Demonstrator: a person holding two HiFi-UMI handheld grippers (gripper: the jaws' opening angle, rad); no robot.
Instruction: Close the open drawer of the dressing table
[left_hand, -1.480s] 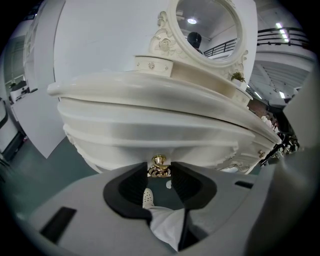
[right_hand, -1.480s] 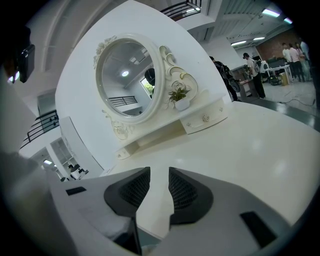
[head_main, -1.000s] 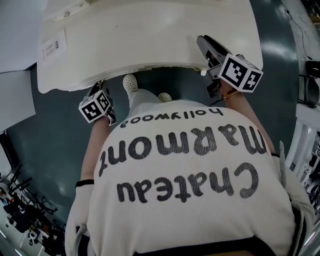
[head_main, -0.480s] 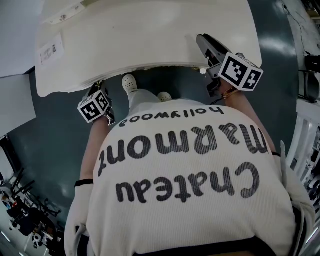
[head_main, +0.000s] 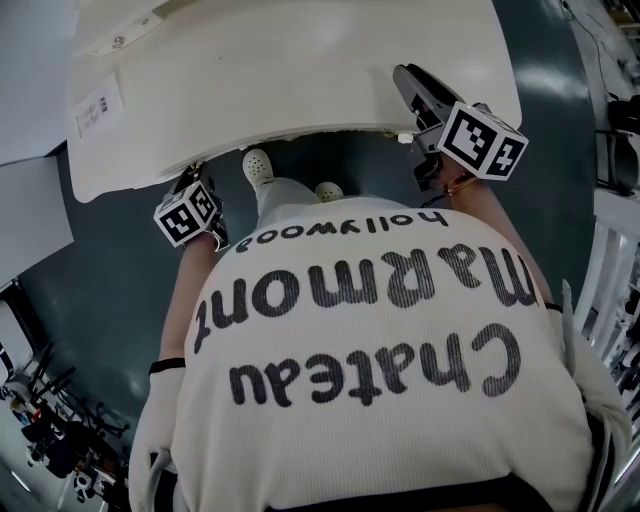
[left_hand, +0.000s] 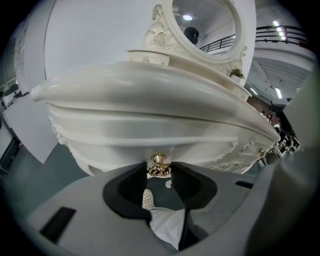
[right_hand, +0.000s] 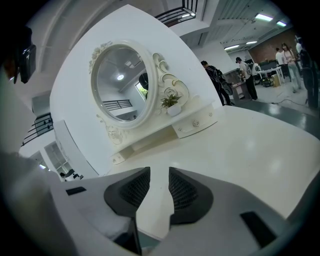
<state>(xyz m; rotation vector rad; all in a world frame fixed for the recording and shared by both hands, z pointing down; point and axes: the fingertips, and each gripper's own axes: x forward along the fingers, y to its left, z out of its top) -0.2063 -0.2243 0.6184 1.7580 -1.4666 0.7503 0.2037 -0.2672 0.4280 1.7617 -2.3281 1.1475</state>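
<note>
Left gripper (left_hand: 160, 175), ribbed jaws apart, round brass knob (left_hand: 159, 159) just beyond tips, right gripper (right_hand: 156, 187) parted above glossy tabletop (right_hand: 240, 145)

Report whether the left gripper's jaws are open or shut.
Open: the left gripper holds its jaws apart, the gold knob showing in the gap at their tips.

White dressing table (head_main: 300, 80) on dark floor (head_main: 100, 280); oval mirror (right_hand: 120, 82) w/ small plant (right_hand: 171, 101) on top.

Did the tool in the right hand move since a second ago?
No. The right tool sits at the same spot over the dressing table's front edge as before; only the camera view drifted slightly.
</note>
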